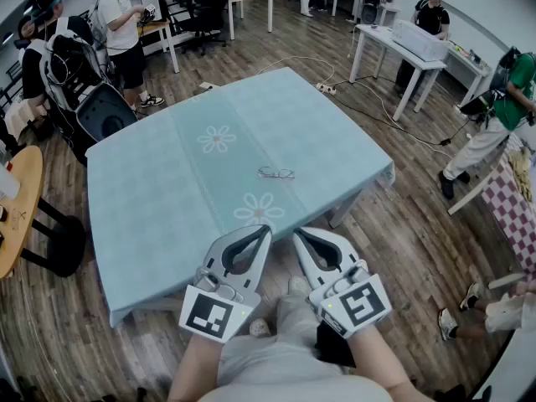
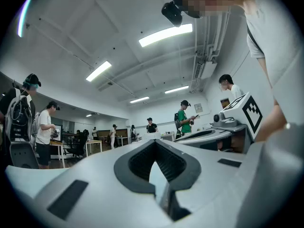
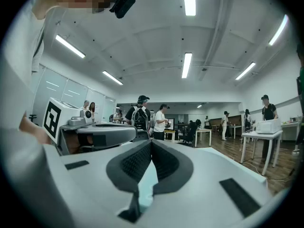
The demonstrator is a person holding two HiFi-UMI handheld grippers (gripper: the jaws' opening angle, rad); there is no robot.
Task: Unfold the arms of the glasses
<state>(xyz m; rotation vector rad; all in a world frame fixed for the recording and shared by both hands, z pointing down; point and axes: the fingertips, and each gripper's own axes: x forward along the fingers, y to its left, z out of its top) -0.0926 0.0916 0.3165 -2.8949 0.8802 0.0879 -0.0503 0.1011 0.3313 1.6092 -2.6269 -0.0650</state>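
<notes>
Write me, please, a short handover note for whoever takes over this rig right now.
Left gripper: shut, empty, at the table's near edge.
Right gripper: shut, empty, close beside it.
Glasses: lying on the blue tablecloth near the middle, beyond both grippers and apart from them; too small to tell how the arms lie.
Done: nothing visible.
Left: reach the glasses, probably steady the frame with one gripper, and unfold each arm.

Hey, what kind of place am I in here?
Likely an open-plan lab or workshop: white work tables, ceiling strip lights, and other people wearing headgear and backpacks on a wood floor.
</notes>
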